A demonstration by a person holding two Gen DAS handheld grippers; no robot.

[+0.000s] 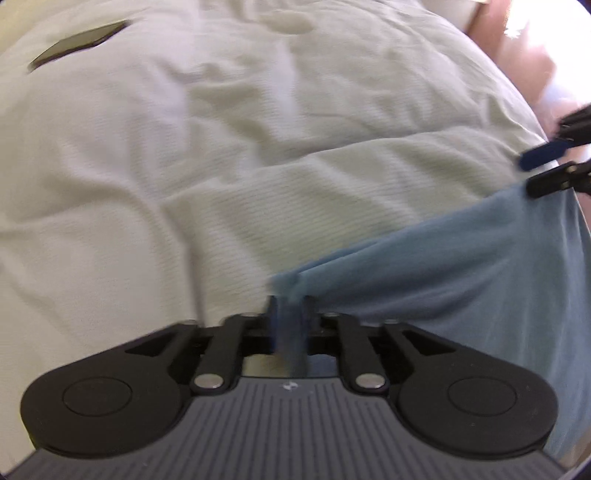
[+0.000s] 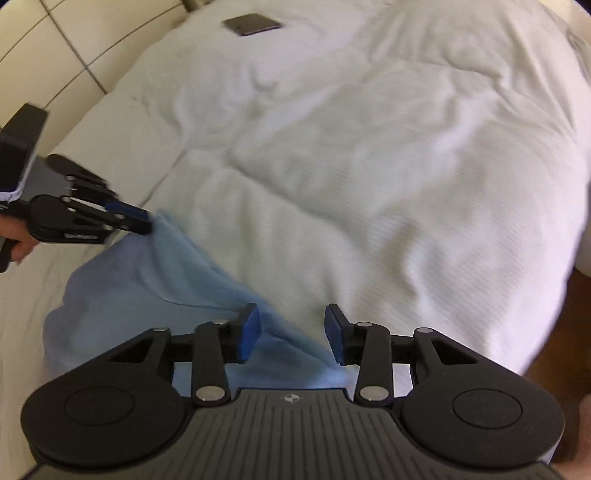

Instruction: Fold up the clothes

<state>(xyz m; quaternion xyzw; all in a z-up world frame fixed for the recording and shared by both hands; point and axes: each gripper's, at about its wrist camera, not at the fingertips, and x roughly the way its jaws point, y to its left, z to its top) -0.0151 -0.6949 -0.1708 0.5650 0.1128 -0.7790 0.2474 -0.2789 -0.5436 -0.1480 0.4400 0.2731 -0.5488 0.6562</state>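
A light blue cloth (image 1: 461, 280) lies stretched over the near part of a white duvet (image 1: 221, 166). My left gripper (image 1: 290, 308) is shut on one corner of the cloth, whose fabric is bunched between its blue pads. From the right wrist view, the left gripper (image 2: 146, 221) pinches that corner of the blue cloth (image 2: 147, 291) at the left. My right gripper (image 2: 291, 332) is open, and the cloth's other edge runs between its blue pads (image 2: 249, 332) without being clamped. In the left wrist view, the right gripper (image 1: 532, 171) shows at the right edge, its fingers apart.
A dark phone (image 2: 253, 24) lies flat on the far part of the duvet (image 2: 369, 166), and it appears as a phone (image 1: 79, 42) at the upper left in the left wrist view. Cream tiled floor (image 2: 55, 48) runs along the bed's left side. A hand (image 2: 20, 251) holds the left gripper's handle.
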